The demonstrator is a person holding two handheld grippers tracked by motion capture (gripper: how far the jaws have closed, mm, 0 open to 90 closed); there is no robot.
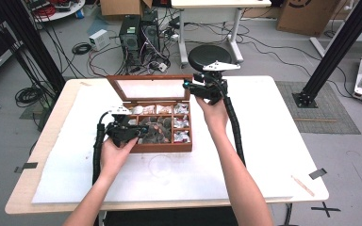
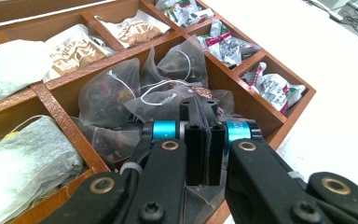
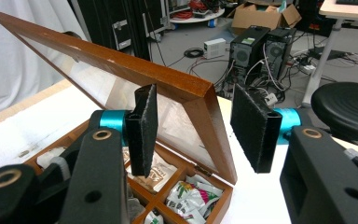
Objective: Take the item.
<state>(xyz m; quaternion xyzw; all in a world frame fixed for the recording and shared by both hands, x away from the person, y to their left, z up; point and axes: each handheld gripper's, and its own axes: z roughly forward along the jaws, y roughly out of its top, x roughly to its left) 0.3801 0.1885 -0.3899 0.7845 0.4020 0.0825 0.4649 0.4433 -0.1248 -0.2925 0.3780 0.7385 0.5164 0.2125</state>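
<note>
A wooden tea box (image 1: 160, 147) stands mid-table, its glass lid (image 1: 148, 88) raised at the back. My left gripper (image 1: 140, 133) reaches into the large compartment of pyramid tea bags (image 2: 116, 88). Its pads meet, so my left gripper (image 2: 203, 108) is shut. A white string (image 2: 161, 99) runs up to its tip, and I cannot tell if it is pinched. My right gripper (image 1: 192, 86) sits at the lid's right top corner. In the right gripper view my right gripper (image 3: 198, 130) is open, its pads either side of the lid frame (image 3: 121, 60), the right pad (image 3: 254, 133) clear of it.
Paper tea sachets (image 2: 74, 46) and foil packets (image 2: 270, 88) fill the other box compartments. A white sheet (image 1: 273, 141) covers the table. Beyond the far edge stand a black stool (image 1: 207, 55), computer towers (image 1: 139, 35) and loose cables.
</note>
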